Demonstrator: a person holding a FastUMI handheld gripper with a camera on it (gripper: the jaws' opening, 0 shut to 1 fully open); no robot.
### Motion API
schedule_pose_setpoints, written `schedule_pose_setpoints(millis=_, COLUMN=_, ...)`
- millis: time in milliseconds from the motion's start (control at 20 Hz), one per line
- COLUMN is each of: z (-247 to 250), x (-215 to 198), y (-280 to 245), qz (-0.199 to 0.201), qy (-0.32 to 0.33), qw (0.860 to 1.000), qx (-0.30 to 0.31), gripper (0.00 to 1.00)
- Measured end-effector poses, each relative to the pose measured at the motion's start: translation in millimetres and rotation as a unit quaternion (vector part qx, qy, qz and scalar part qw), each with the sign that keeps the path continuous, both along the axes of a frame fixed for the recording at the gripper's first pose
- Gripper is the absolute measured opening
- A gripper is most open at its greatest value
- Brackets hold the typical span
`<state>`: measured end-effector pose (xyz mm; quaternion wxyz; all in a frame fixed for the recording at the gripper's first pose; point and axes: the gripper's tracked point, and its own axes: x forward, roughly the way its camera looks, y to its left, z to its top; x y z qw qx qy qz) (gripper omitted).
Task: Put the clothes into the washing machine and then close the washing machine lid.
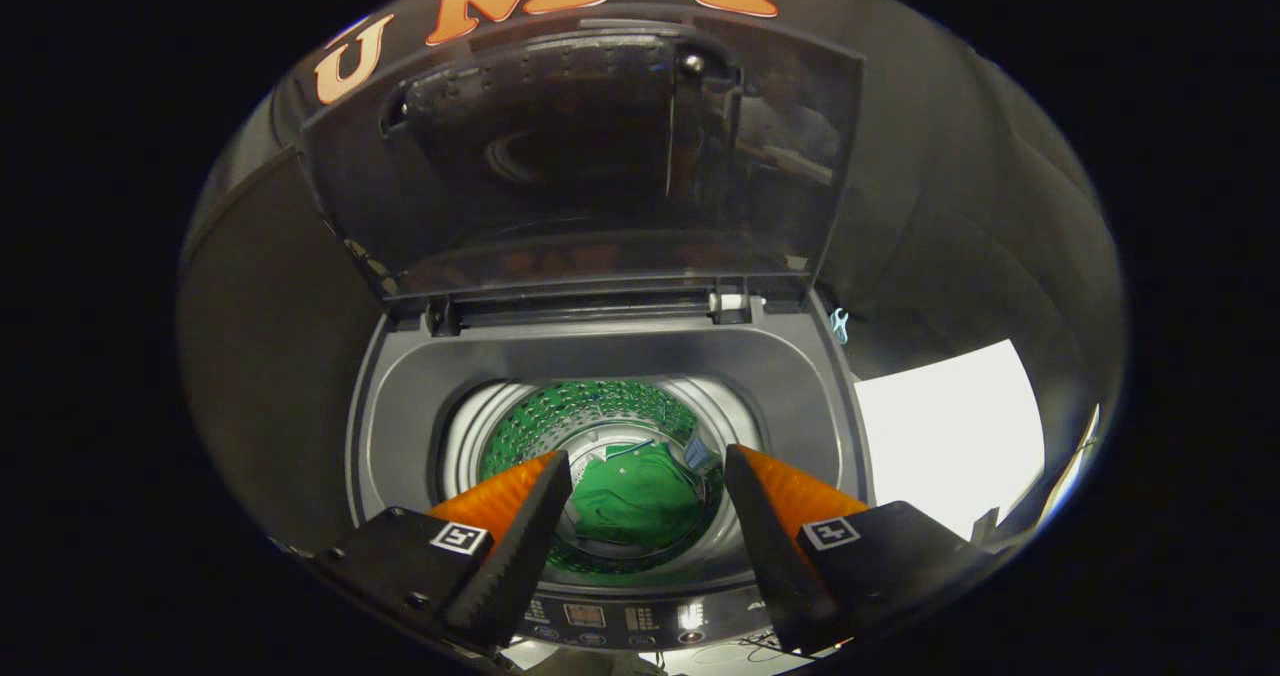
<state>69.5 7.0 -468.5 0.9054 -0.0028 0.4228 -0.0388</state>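
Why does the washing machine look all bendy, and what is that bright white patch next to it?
In the gripper view the fisheye lens bows the washing machine; its raised lid mirrors faint reflections; the white surface beside it is overexposed, its detail lost; the green garment in the drum is lit and fairly sharp, seen between the open gripper fingers.

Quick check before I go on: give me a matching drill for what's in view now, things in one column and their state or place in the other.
1. lid
2. green garment
3. gripper
4. control panel

a. fingers apart, holding nothing
b. raised open behind the tub
c. lying in the drum
d. at the washer's front edge, under the fingers

Pairs: 1-b, 2-c, 3-a, 4-d
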Motion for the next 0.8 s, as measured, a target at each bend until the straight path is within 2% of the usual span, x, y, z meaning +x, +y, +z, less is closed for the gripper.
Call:
schedule_pose_setpoints(millis=350, z=107.0, x=12.3, y=5.6, qz=0.007, qy=-0.071, qw=0.997, qx=0.008, gripper=0.99)
schedule_pose_setpoints(millis=800, z=244.5, x=43.8, y=36.7, qz=0.023, qy=-0.170, qw=0.985, qx=0.026, gripper=0.99)
